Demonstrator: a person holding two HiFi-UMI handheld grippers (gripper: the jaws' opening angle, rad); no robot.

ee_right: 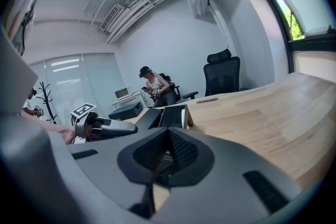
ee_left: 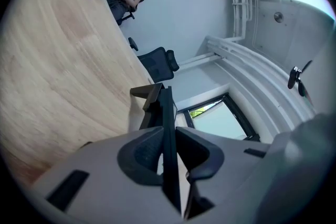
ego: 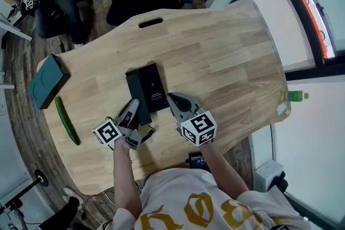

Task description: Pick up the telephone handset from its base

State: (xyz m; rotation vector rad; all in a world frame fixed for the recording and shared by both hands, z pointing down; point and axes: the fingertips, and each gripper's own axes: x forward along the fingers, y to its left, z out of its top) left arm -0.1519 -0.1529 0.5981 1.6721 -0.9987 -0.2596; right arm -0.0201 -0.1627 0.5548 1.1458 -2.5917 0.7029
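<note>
On the wooden table [ego: 232, 62] the black telephone base [ego: 155, 86] sits near the middle, and the handset [ee_left: 167, 107] lies along its left side. The left gripper [ego: 133, 105] has its jaws clamped on the handset, which shows edge-on as a thin dark strip squeezed between the pads. Whether the handset has cleared its cradle is hard to say from above; it seems close against the base. The right gripper [ego: 172, 99] rests just beside the base's near right corner, jaws together with nothing between them. A teal box [ego: 47, 82] and a cucumber [ego: 67, 121] lie well apart at the table's left edge.
</note>
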